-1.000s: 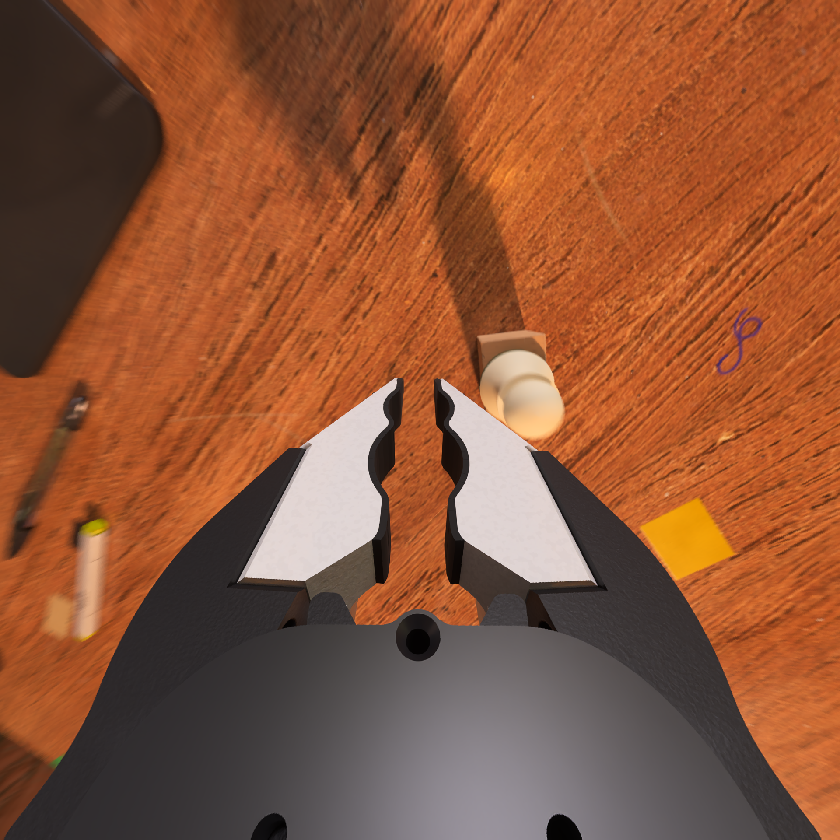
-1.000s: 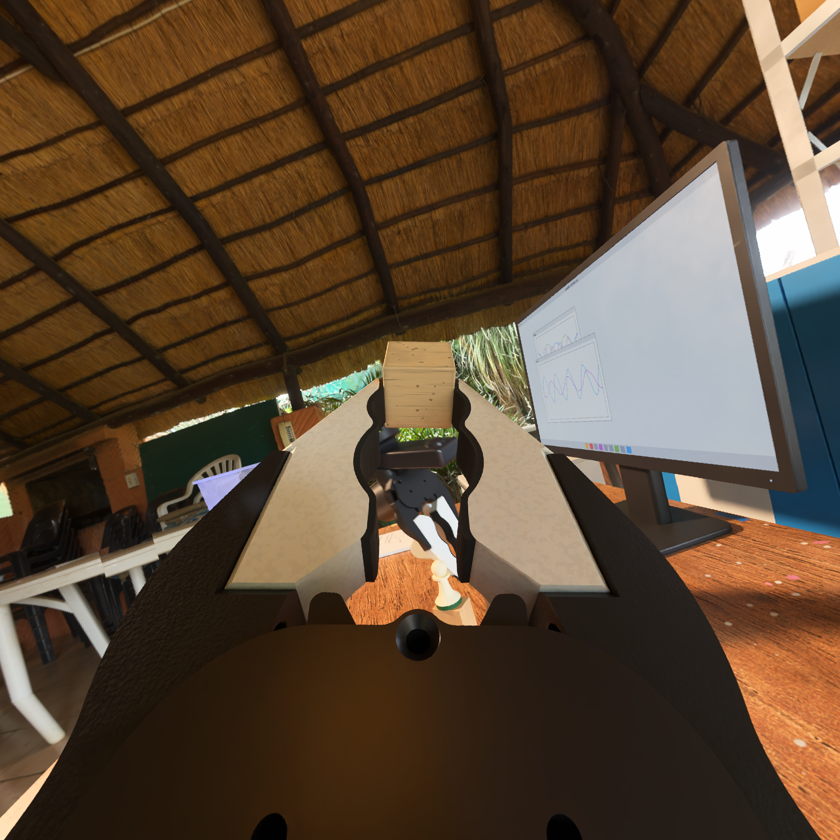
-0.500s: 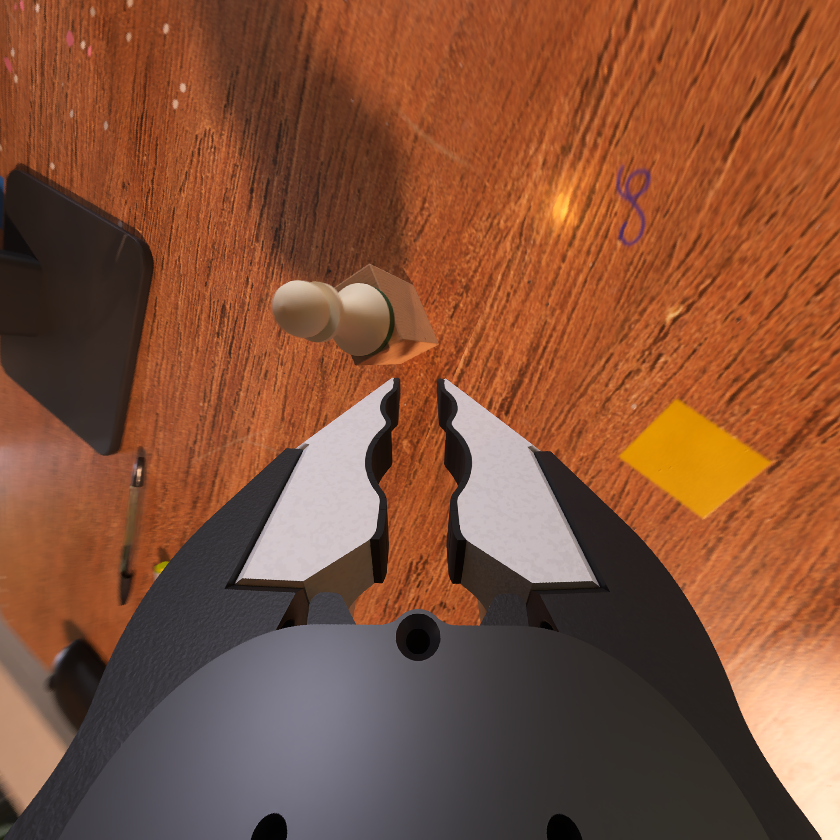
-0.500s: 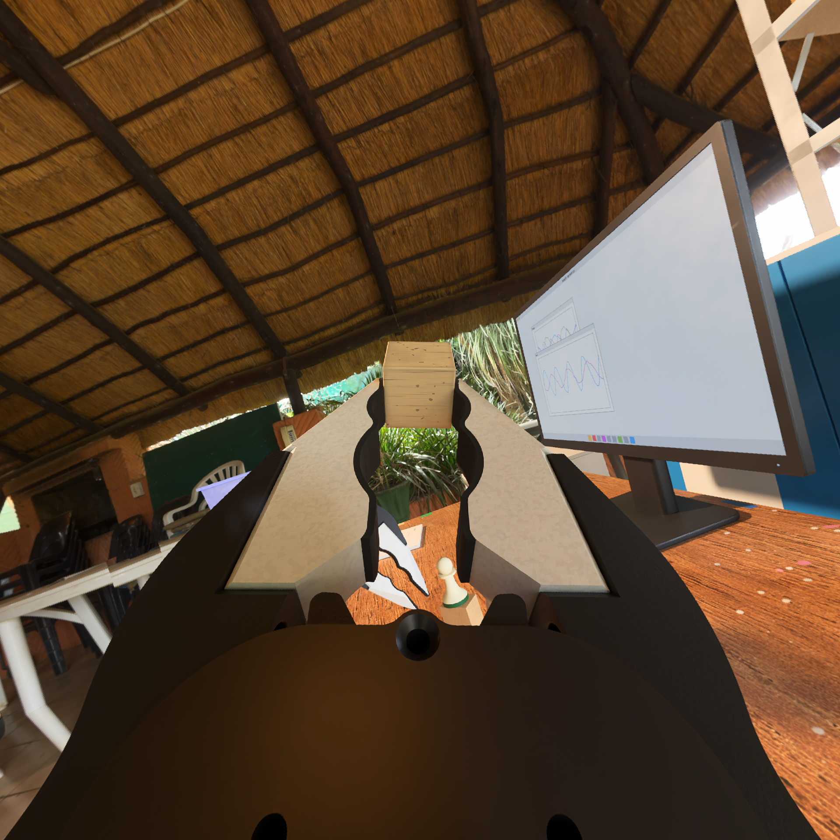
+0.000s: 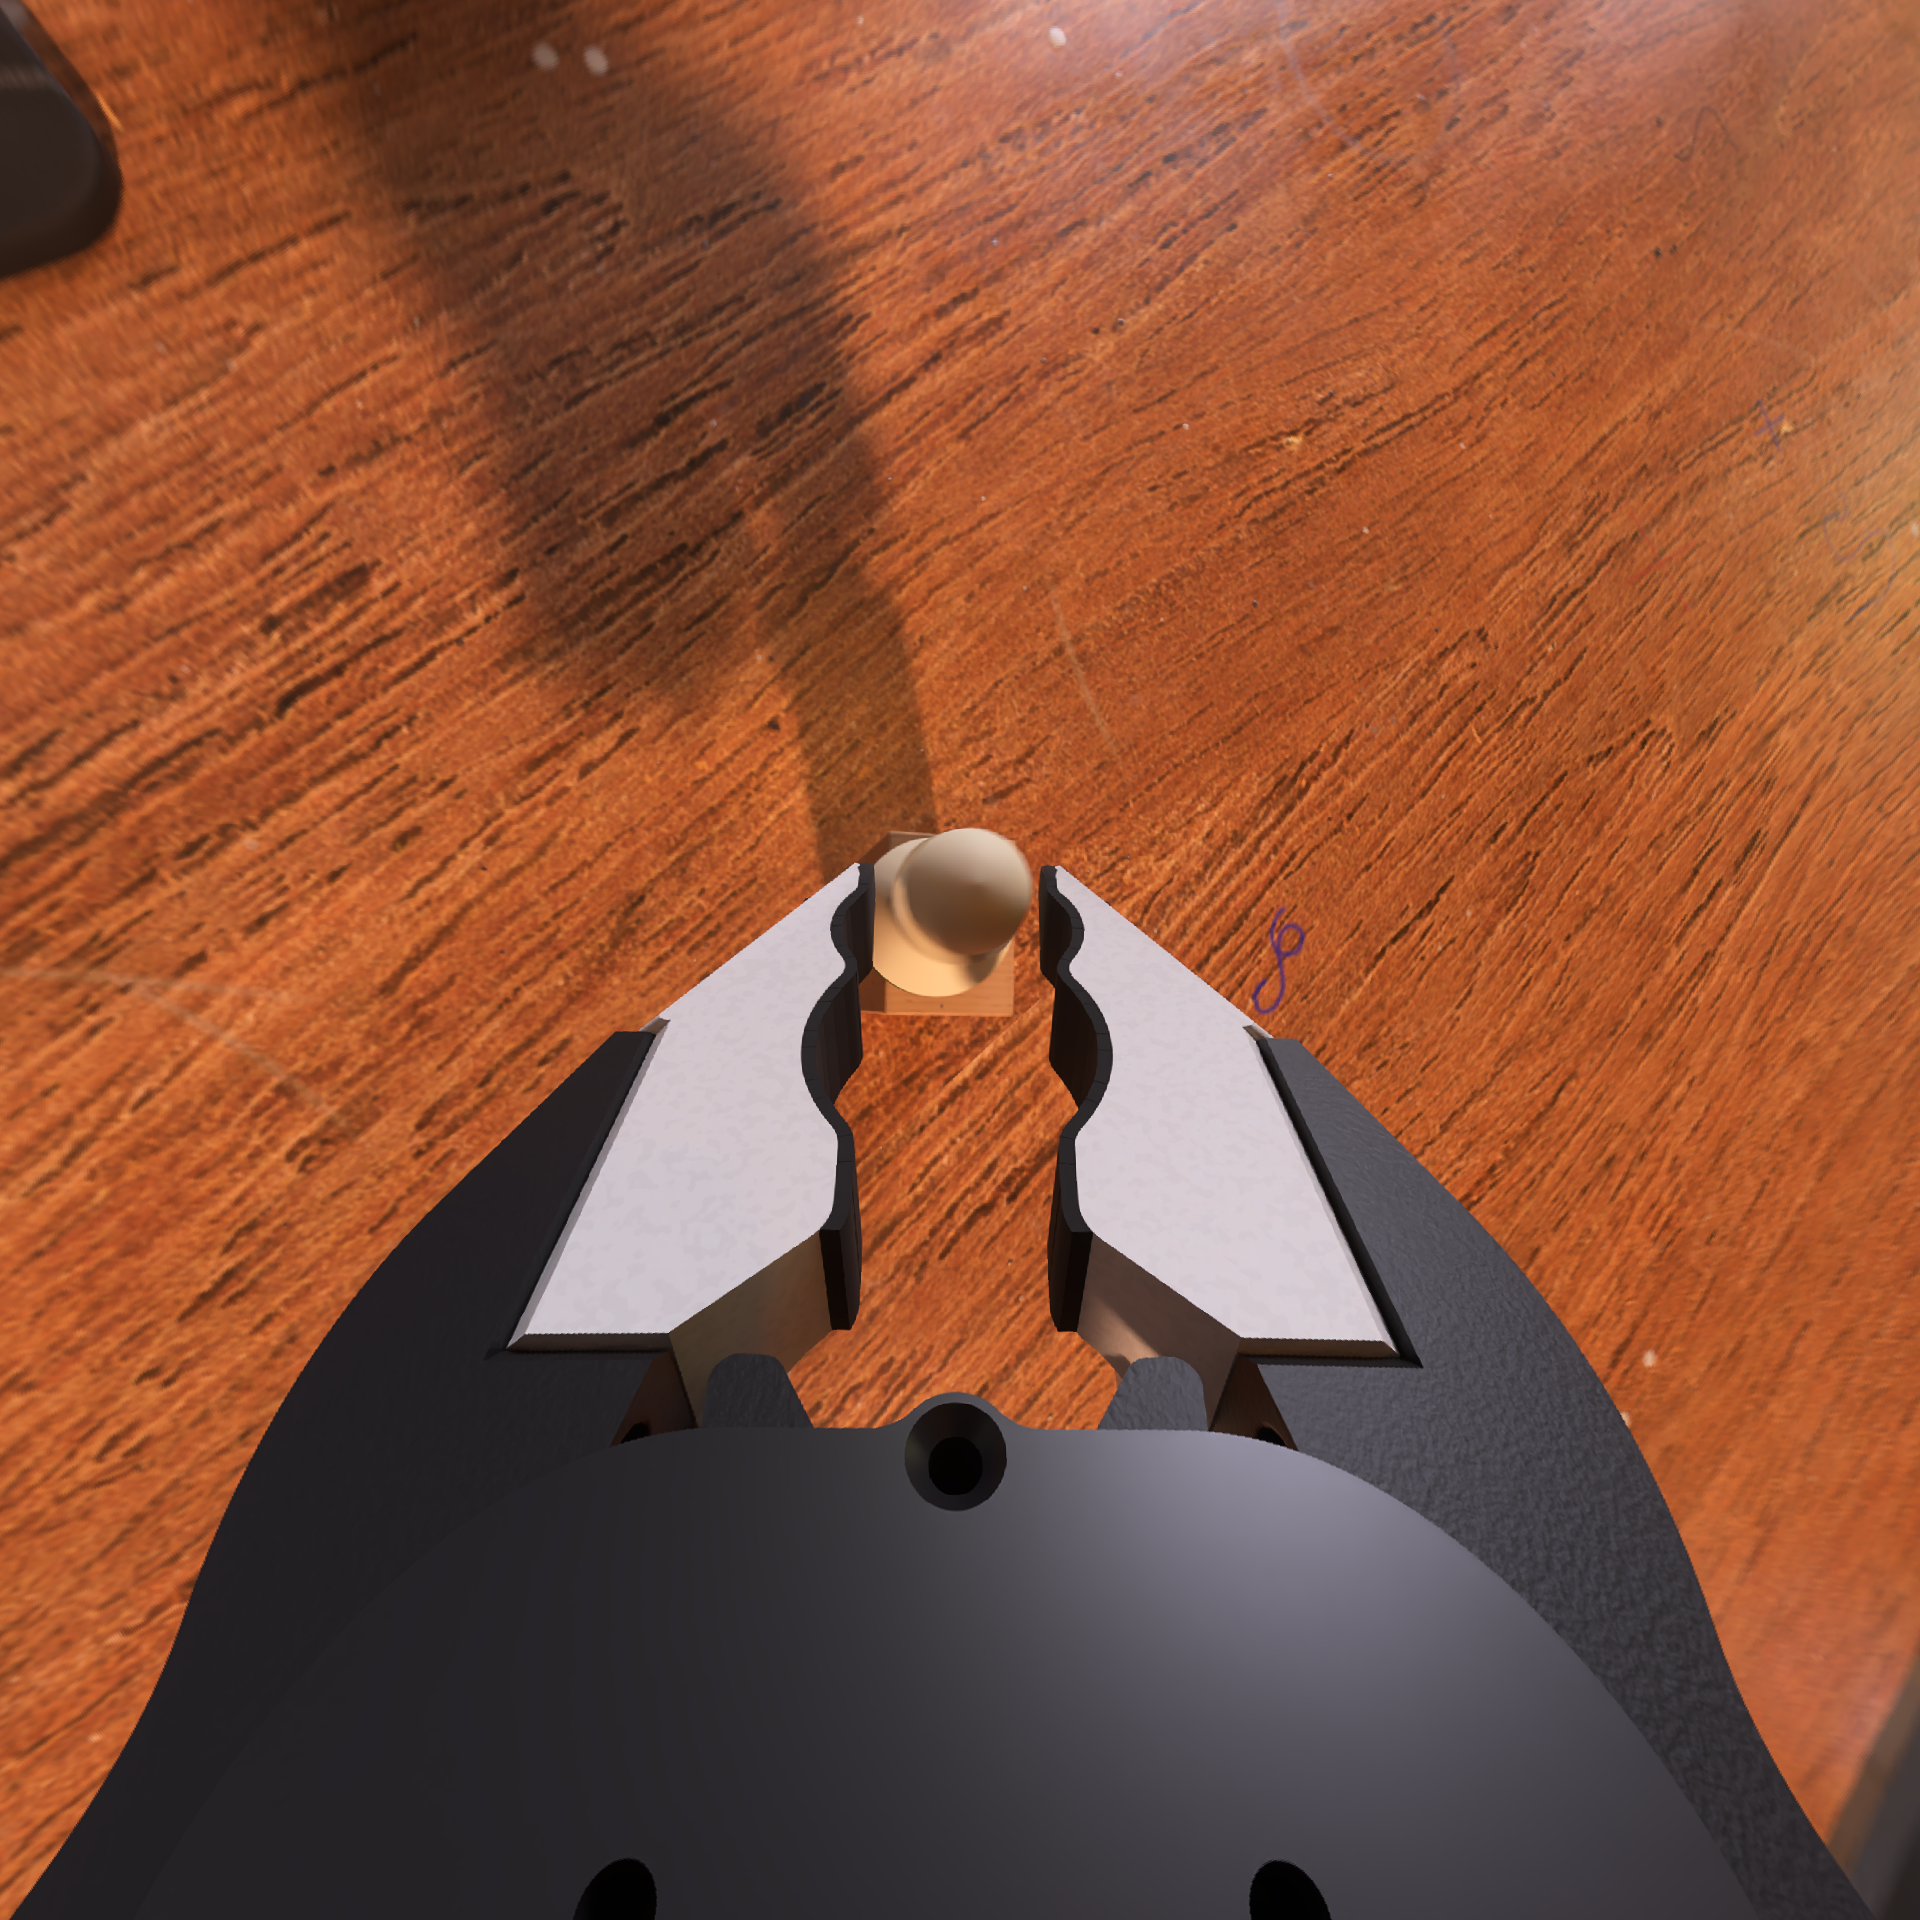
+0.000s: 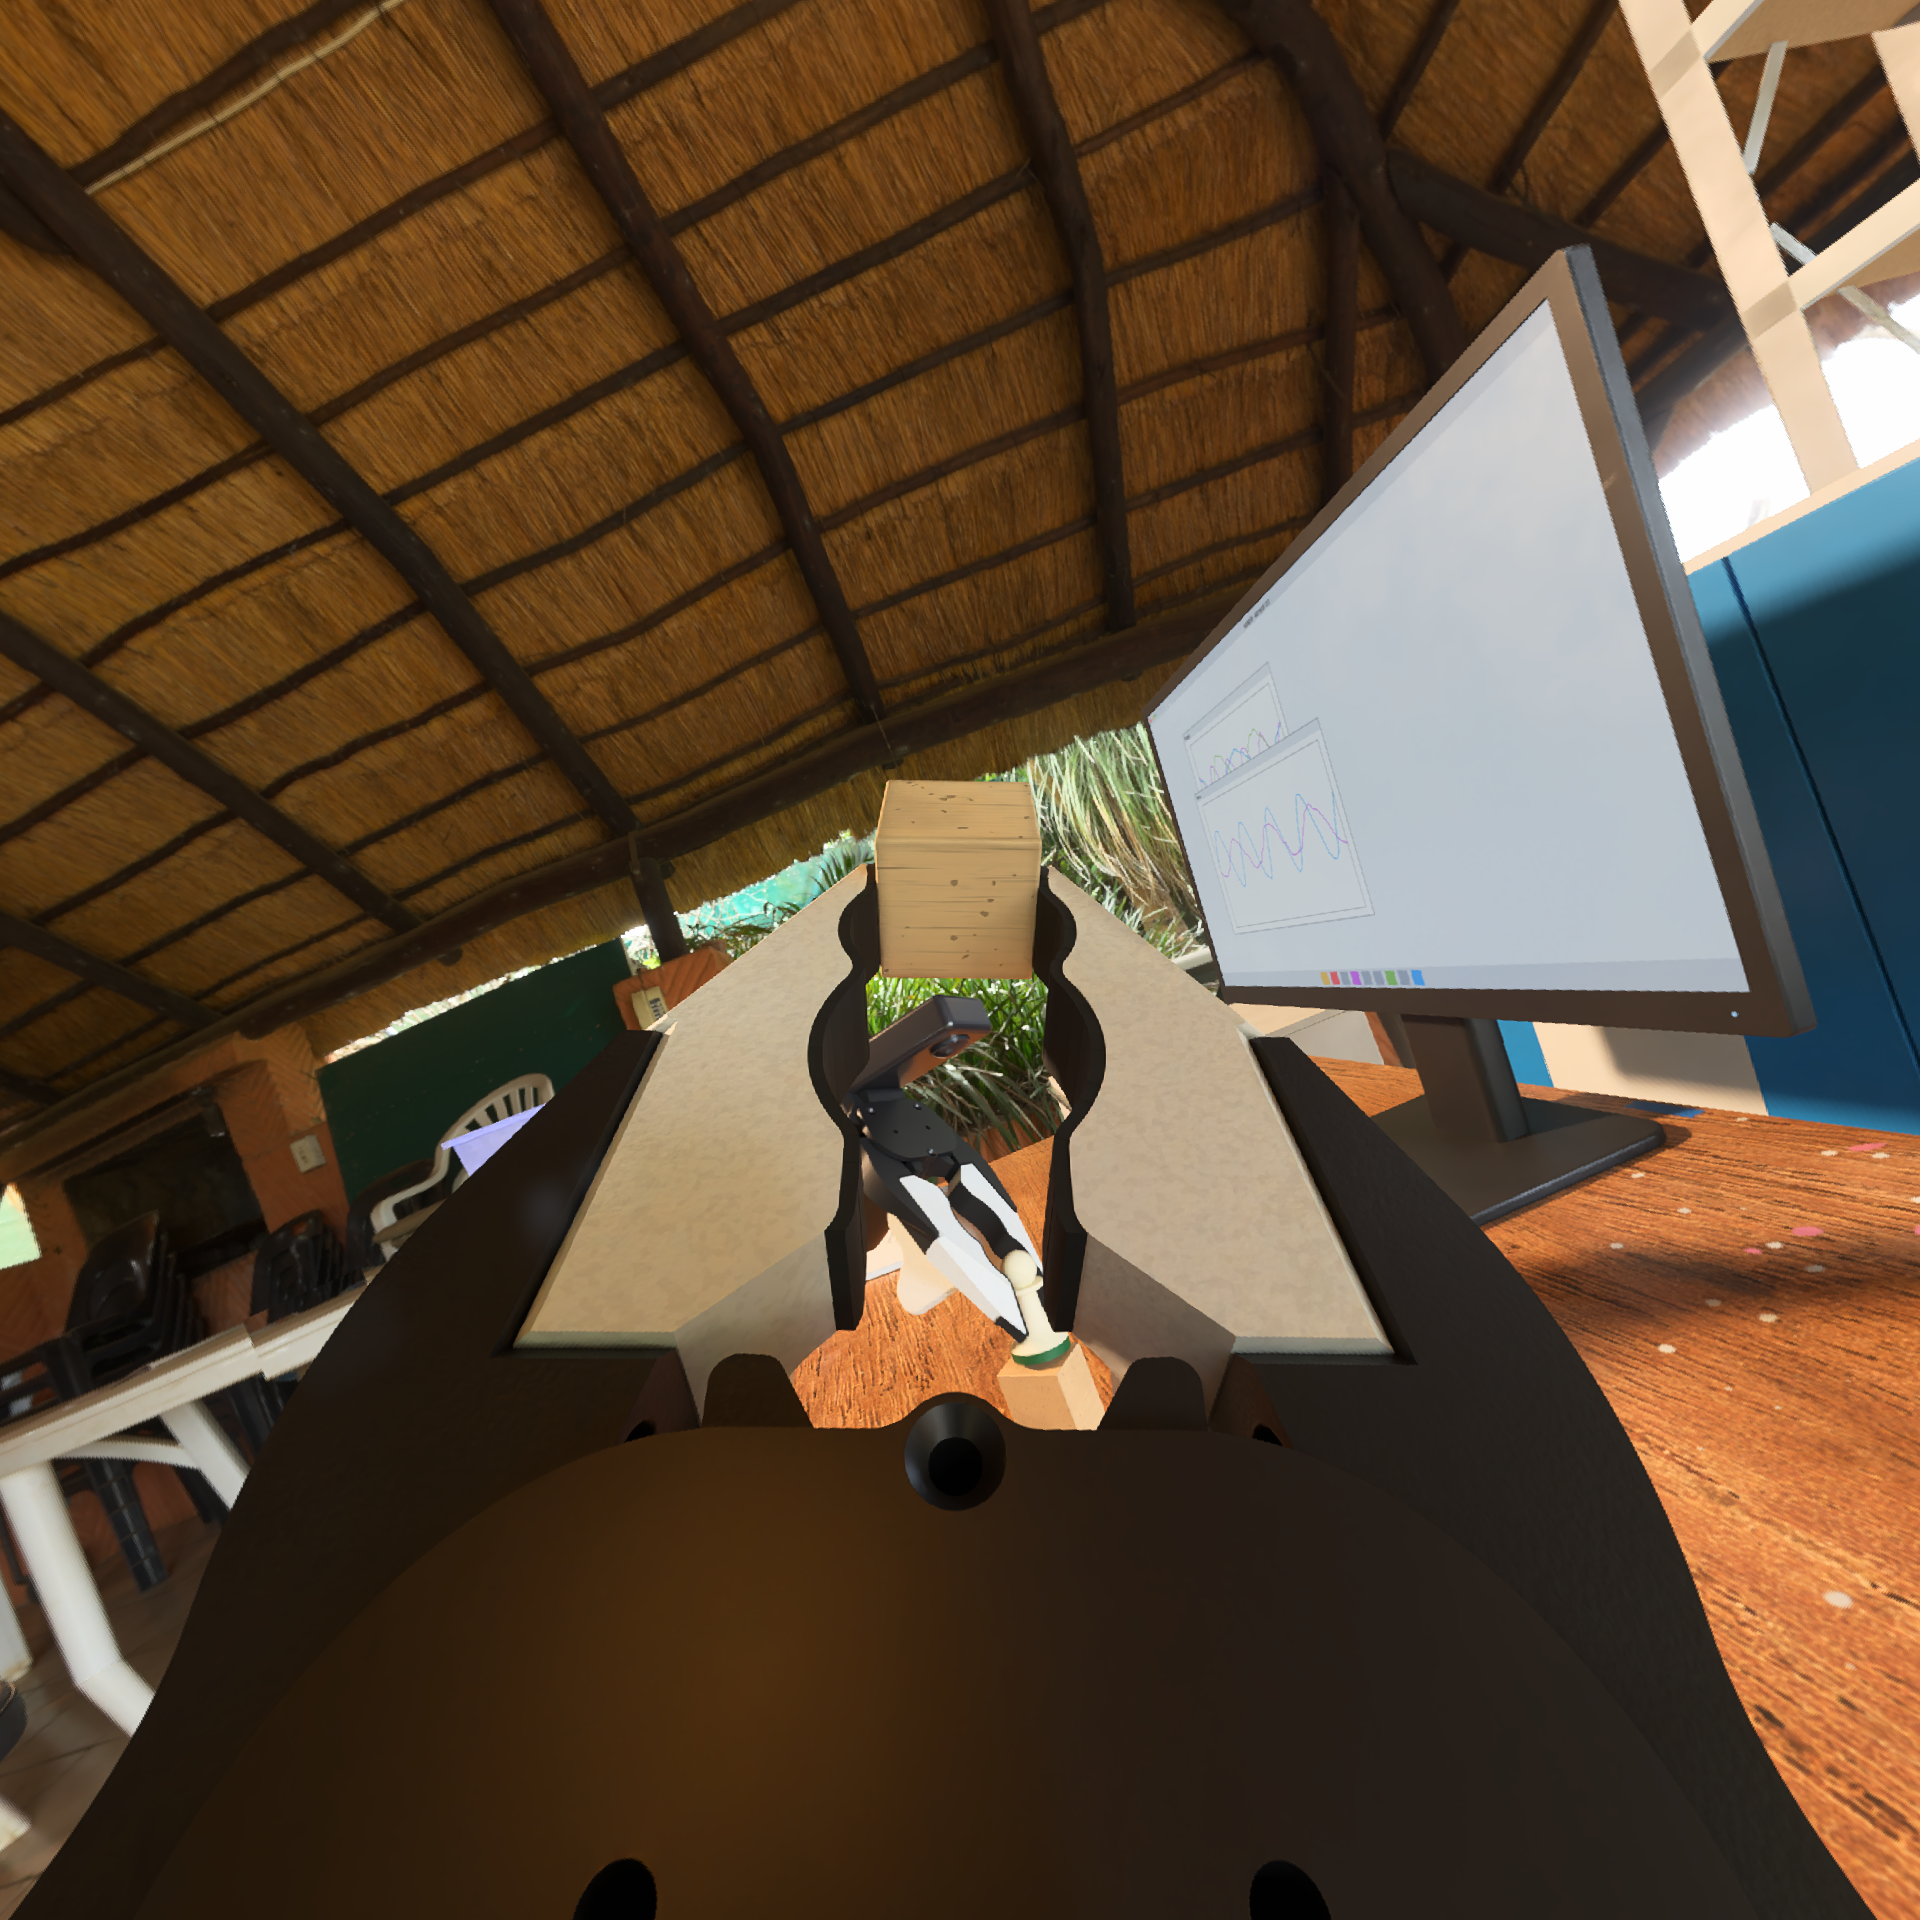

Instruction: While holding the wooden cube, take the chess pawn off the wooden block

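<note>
Left gripper (image 5: 951,883): fingers parted, one tip on each side of the chess pawn (image 5: 954,906); small gaps show between the pads and the pawn's round head, so contact is not established; nothing clamped. The pawn is cream, seen nearly from above, standing upright on the wooden block (image 5: 951,995); the block's pale front face shows just below the pawn's base, between the fingertips. The block sits on the reddish-brown wooden table (image 5: 1455,520); a long dark shadow (image 5: 707,436) runs away from the block across the grain; a small purple scribble (image 5: 1280,958) lies on the table just beside the right-hand finger; a dark rounded object (image 5: 47,156) cuts into the top left corner, identity unclear.

Right gripper (image 6: 957,883): fingers closed on the wooden cube (image 6: 957,878), held at the tips, raised well above the table; cube faces show pale planks with dark specks.

Through the gap below the cube, in the right wrist view: the left gripper (image 6: 1013,1304) angled down, its white fingertips at the pawn (image 6: 1027,1299); the pawn's green-ringed base rests on the block (image 6: 1049,1392). Farther out: a monitor (image 6: 1475,686) on a stand at the right of the table (image 6: 1662,1403), showing graph windows; thatched roof (image 6: 623,364) overhead; white plastic chair (image 6: 488,1117) and white table (image 6: 156,1382) at the left.
</note>
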`<control>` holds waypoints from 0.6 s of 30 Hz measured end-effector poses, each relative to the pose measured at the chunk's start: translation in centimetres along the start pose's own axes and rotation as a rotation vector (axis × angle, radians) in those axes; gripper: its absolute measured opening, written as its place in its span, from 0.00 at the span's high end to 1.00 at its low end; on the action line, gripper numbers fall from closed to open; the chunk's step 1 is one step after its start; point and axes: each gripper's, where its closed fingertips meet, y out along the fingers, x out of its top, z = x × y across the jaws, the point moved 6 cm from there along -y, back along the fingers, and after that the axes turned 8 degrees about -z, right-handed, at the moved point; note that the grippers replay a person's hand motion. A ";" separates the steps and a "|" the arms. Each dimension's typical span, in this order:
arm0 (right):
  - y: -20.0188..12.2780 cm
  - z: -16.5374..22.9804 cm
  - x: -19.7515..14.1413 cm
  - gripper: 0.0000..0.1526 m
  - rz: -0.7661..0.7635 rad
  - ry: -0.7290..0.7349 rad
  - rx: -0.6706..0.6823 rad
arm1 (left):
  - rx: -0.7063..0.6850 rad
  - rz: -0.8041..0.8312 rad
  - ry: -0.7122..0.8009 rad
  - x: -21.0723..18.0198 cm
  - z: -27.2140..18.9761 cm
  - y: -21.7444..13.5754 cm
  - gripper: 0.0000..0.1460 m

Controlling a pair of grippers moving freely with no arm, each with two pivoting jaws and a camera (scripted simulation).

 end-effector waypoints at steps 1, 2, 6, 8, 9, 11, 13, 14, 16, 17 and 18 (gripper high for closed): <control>0.0 -0.1 0.0 0.81 0.000 0.001 -0.003 | -0.003 0.015 -0.027 0.1 0.2 0.3 0.78; -0.1 -0.1 0.1 0.81 -0.001 0.003 -0.005 | -0.008 0.029 -0.053 0.1 0.4 0.7 0.78; -0.2 -0.4 0.4 0.81 -0.008 0.009 -0.015 | -0.034 0.017 -0.120 0.2 0.6 1.2 0.84; -0.3 -0.5 0.5 0.81 -0.013 0.010 -0.018 | -0.039 -0.019 -0.124 0.2 0.6 1.0 0.88; -0.4 -0.6 0.6 0.81 -0.014 0.011 -0.019 | -0.040 -0.044 -0.113 0.2 0.5 0.9 0.88; -0.4 -0.6 0.6 0.81 -0.014 0.010 -0.018 | -0.031 -0.107 -0.049 0.1 0.2 0.3 0.88; -0.4 -0.5 0.4 0.81 0.000 0.003 -0.003 | -0.023 -0.169 0.046 0.0 -0.7 -0.5 0.88; -0.3 -0.4 0.3 0.81 0.016 -0.003 0.011 | 0.005 -0.196 0.095 -0.1 -1.1 -1.0 0.88; -0.1 -0.1 -0.3 0.81 0.076 -0.030 0.039 | 0.078 -0.241 0.213 -0.1 -2.3 -2.1 0.88; 0.0 0.1 -0.6 0.81 0.117 -0.048 0.057 | 0.111 -0.265 0.278 -0.1 -3.0 -2.8 0.88; 0.1 0.3 -1.1 0.81 0.164 -0.061 0.079 | 0.143 -0.282 0.339 -0.1 -3.6 -3.5 0.88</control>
